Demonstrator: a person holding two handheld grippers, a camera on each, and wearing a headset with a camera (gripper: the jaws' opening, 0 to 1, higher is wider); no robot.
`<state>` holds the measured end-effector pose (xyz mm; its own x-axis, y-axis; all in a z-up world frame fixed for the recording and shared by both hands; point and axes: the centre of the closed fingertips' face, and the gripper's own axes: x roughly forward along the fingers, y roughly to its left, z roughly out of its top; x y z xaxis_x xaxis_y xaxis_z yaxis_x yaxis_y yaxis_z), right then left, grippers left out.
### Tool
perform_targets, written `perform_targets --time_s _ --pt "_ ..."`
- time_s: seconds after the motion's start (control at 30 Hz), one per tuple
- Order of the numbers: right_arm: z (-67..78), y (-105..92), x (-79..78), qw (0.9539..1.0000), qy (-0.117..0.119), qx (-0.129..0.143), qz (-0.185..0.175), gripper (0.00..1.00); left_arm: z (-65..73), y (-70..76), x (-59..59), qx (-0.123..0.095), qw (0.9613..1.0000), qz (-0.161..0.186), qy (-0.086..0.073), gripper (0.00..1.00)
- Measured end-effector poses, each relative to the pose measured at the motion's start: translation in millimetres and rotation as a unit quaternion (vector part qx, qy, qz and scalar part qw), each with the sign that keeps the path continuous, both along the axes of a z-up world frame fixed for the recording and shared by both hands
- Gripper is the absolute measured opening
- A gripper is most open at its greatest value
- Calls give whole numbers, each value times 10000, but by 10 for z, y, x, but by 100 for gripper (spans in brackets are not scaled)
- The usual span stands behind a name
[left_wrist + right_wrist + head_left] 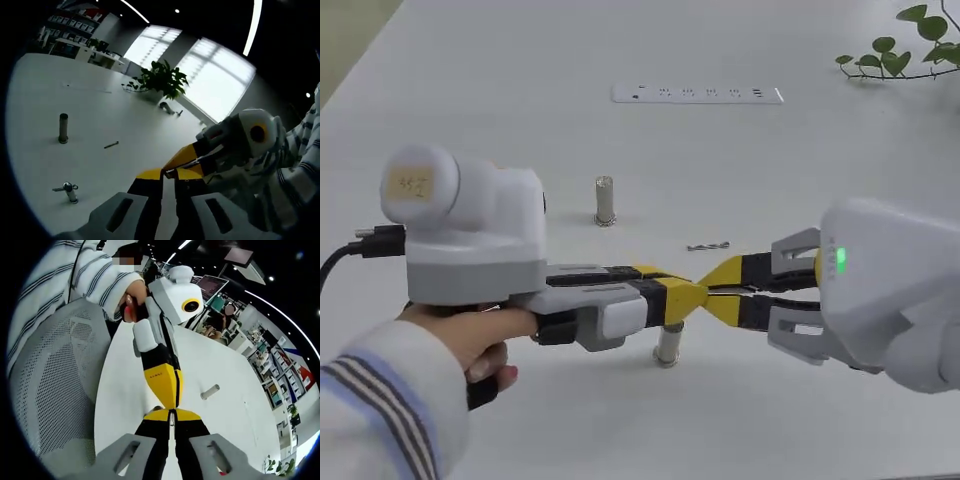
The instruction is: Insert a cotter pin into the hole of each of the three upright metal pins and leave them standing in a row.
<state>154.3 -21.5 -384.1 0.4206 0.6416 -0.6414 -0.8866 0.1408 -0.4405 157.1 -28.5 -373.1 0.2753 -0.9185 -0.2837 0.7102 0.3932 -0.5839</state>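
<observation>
My left gripper (696, 295) and right gripper (712, 291) meet tip to tip above the table, both shut. A thin cotter pin (732, 291) lies between the right gripper's yellow fingers (171, 416). The left gripper's tips (168, 175) press against its end; whether they pinch it I cannot tell. Just below the tips stands a metal pin (667, 346), and in the left gripper view that pin (70, 190) has a cotter pin through it. A second upright metal pin (605, 201) stands farther back. A loose cotter pin (708, 246) lies on the table between them.
A white power strip (697, 94) lies at the far side of the white table (470, 120). Plant leaves (910, 50) reach in at the far right. A person's hand and striped sleeve (390, 400) hold the left gripper.
</observation>
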Motion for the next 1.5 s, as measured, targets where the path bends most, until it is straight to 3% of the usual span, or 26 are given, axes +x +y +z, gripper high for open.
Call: perform_targets --time_s 0.1,0.57,0.63,0.77,0.97,1.3,1.4,1.5 --pt "10 16 -4 10000 23 50 -9 0 -28 34 21 89 10000 36 1 0" --pt "40 105 -18 9999 -57 134 69 0 -9 123 7 47 9997 68 224 0" --pt "49 113 -20 9998 -80 141 70 0 -2 133 6 52 9998 56 156 0" --pt "52 118 -27 9999 -81 130 78 0 -2 139 -2 37 9998 63 172 0" --pt "88 133 -32 9997 -139 188 112 0 14 171 -5 -293 9983 219 463 0" --pt "100 126 -15 9997 -129 224 47 4 80 218 10 -653 9956 349 568 0" --pt "121 106 -5 9993 14 372 -39 8 90 231 12 -667 9957 333 551 0" --pt "80 96 -44 9963 524 637 -232 13 123 237 -2 -669 9968 224 377 0"
